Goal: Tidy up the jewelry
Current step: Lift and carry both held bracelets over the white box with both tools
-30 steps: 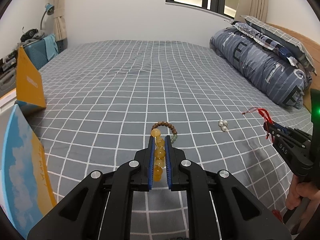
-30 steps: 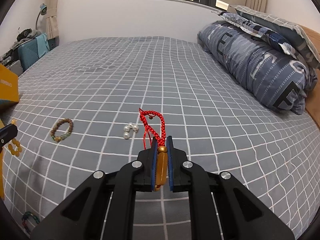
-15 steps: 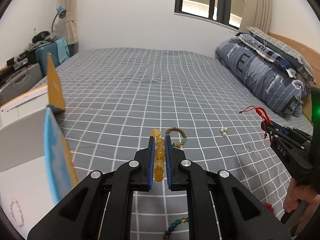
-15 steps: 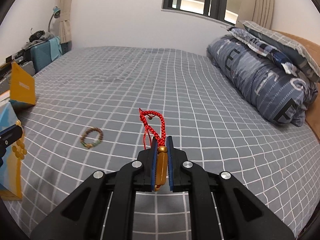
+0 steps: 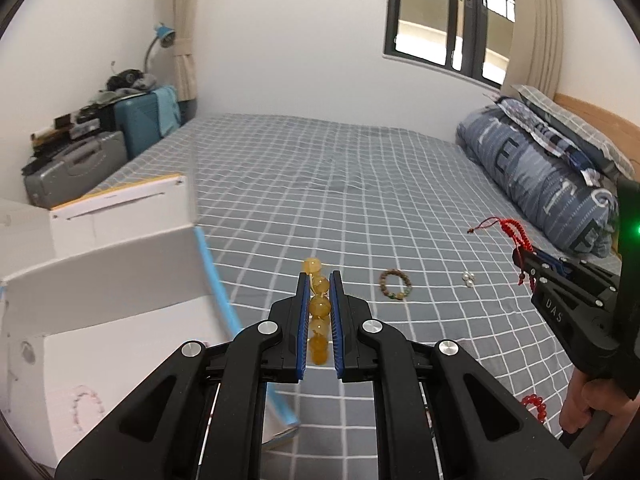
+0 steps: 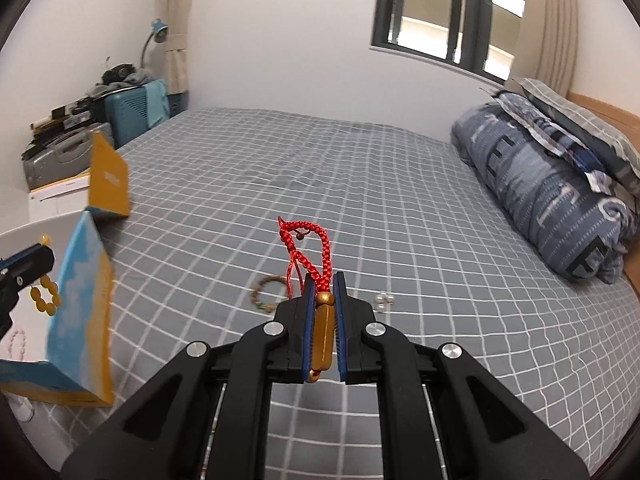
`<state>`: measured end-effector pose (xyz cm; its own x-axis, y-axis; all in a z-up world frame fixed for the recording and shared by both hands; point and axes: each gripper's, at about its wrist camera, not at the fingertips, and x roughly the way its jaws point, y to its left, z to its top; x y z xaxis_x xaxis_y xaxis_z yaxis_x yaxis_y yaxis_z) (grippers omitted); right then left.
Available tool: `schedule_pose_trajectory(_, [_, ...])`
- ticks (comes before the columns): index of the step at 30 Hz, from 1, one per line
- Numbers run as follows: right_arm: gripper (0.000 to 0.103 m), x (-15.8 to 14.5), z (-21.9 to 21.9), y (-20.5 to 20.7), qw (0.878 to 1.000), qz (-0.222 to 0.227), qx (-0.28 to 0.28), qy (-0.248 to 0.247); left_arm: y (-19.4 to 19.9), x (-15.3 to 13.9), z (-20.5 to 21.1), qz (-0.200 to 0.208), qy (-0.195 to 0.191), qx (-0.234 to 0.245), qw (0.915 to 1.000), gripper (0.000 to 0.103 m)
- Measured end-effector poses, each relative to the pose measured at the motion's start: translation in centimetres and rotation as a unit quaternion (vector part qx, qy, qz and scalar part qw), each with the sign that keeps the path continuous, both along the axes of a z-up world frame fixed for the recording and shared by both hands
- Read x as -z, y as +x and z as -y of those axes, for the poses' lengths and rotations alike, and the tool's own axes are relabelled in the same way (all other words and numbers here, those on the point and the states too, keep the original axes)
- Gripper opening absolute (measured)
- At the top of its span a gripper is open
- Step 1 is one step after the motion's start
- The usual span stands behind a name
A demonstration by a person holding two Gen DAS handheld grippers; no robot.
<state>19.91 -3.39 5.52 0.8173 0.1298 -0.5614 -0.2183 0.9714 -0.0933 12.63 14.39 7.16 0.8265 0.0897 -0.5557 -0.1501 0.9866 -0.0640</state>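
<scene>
My left gripper (image 5: 319, 280) is shut on a yellow bead bracelet (image 5: 319, 306), held in the air beside the open white box (image 5: 100, 320) at my left. A pale pink bracelet (image 5: 82, 404) lies inside the box. My right gripper (image 6: 323, 282) is shut on the gold bar of a red braided cord bracelet (image 6: 308, 248), raised above the bed. In the right wrist view the left gripper (image 6: 24, 264) and its yellow beads (image 6: 44, 296) show at the left edge over the box. A brown bead bracelet (image 5: 395, 284) and small pearls (image 5: 468, 278) lie on the grey checked bed.
The box's blue and orange flaps (image 6: 80, 312) stand up at the bed's left edge. A red bead bracelet (image 5: 534, 404) lies near my right hand. A folded blue quilt (image 6: 552, 192) and pillows lie at the right. Suitcases (image 5: 140, 124) stand far left.
Both grippers have risen and moved left. The left one with the yellow beads now stands next to the open box, which fills more of its view. Both grips are unchanged.
</scene>
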Motion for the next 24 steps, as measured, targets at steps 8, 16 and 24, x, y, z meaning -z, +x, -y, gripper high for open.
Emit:
schedule_pose_trajectory(8, [0.008, -1.5, -4.2, -1.9, 0.999, 0.005, -0.034, 0.014, -2.5, -1.2, -3.0, 0.006, 0.003, -0.03, 0.9995, 0.009])
schedule_pose_trajectory(16, [0.008, -2.3, -10.1, -3.6, 0.996, 0.007, -0.088, 0.024, -5.2, -1.8, -6.8, 0.009, 0.003, -0.066, 0.9977, 0.009])
schedule_pose_trajectory(24, [0.008, -2.0, -17.4, -5.3, 0.988, -0.005, -0.15, 0.026, -7.2, -1.5, -12.3, -0.017, -0.001, -0.124, 0.9921, 0.009])
